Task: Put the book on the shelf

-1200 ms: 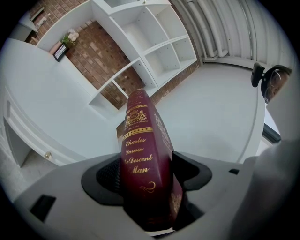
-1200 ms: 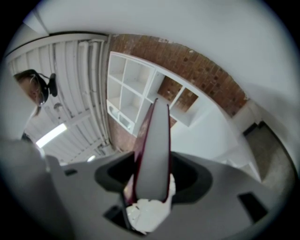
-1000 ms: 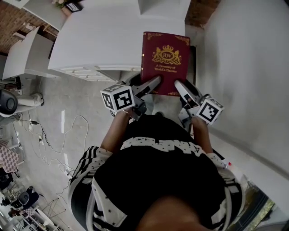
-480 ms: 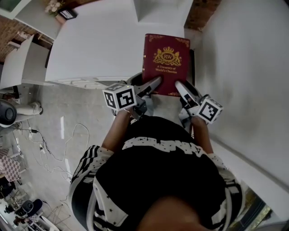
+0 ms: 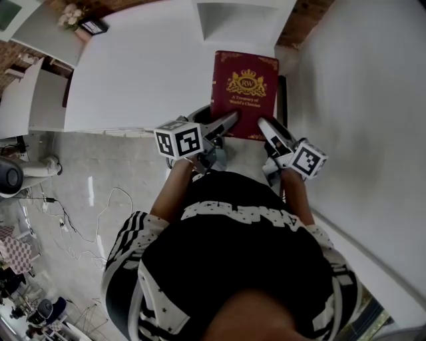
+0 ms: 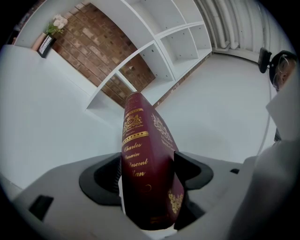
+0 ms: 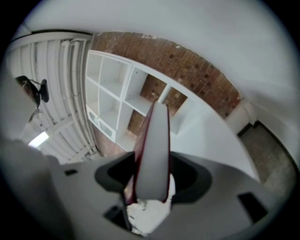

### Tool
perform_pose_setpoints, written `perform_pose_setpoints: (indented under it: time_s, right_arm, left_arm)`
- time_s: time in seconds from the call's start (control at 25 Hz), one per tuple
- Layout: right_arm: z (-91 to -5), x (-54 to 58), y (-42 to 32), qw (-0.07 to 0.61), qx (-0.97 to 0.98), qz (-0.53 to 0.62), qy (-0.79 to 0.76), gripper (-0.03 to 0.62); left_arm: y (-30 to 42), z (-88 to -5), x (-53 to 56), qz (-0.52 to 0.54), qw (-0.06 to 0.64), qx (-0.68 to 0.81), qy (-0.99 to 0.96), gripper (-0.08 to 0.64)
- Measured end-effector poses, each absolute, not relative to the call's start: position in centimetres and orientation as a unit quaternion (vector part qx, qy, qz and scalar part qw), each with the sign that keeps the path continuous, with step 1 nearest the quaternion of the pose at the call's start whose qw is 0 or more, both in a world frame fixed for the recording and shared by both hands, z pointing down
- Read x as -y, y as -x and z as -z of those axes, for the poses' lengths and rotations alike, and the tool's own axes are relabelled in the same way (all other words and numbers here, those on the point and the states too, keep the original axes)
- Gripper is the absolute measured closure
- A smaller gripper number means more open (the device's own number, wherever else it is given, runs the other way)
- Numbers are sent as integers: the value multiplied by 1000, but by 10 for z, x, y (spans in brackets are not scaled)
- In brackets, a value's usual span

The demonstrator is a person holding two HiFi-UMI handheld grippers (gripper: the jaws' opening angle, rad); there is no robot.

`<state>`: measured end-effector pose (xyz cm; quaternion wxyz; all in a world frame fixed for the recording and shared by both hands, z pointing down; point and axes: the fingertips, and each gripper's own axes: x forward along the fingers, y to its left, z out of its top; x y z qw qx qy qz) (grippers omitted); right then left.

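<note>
A dark red hardback book (image 5: 245,93) with gold print is held flat and off the ground in front of the person, cover up. My left gripper (image 5: 223,126) grips its near left corner at the spine, and my right gripper (image 5: 269,130) grips its near right corner at the page edge. In the left gripper view the book (image 6: 145,173) fills the gap of the left gripper (image 6: 149,180); its jaws have just been opening slightly, and the pads still touch both covers. In the right gripper view the book's pages (image 7: 152,145) sit clamped in the right gripper (image 7: 151,176). White shelf compartments (image 6: 154,51) stand ahead.
A white cabinet top (image 5: 153,66) lies under and left of the book, with an open white compartment (image 5: 243,20) beyond it. A picture frame and flowers (image 5: 83,23) stand at its far left corner. A white wall (image 5: 359,100) runs along the right. Cables (image 5: 86,200) trail over the floor.
Both grippers have carried the book forward toward the white compartment; the cabinet top now fills more of the head view. The grip on the book looks the same.
</note>
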<state>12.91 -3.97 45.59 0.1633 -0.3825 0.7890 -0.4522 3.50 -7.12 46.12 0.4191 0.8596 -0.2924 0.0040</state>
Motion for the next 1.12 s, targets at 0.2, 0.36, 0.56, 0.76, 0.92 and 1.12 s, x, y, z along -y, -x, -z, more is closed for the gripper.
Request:
perform_pose_setpoints:
  time_s: [0.2, 0.36, 0.56, 0.76, 0.92, 1.12]
  right_arm:
    - [-478, 132, -98, 148, -779, 471, 388, 339]
    - [-475, 144, -91, 150, -773, 475, 394, 342]
    - [-486, 147, -96, 155, -762, 484, 402, 342]
    - [-489, 152, -97, 159, -755, 489, 406, 342]
    - [-520, 146, -110, 144, -695, 541, 451, 342]
    - [-528, 143, -113, 141, -661, 568, 470, 342]
  left_arm:
    - [-3, -484, 164, -32, 417, 305, -856, 196]
    - [5, -484, 178, -40, 407, 307, -859, 196]
    - [1, -495, 181, -45, 416, 303, -856, 196]
    - [-2, -503, 186, -49, 430, 300, -850, 196]
    - [-5, -515, 192, -58, 436, 298, -847, 196]
    - [-7, -520, 194, -68, 449, 293, -841, 196]
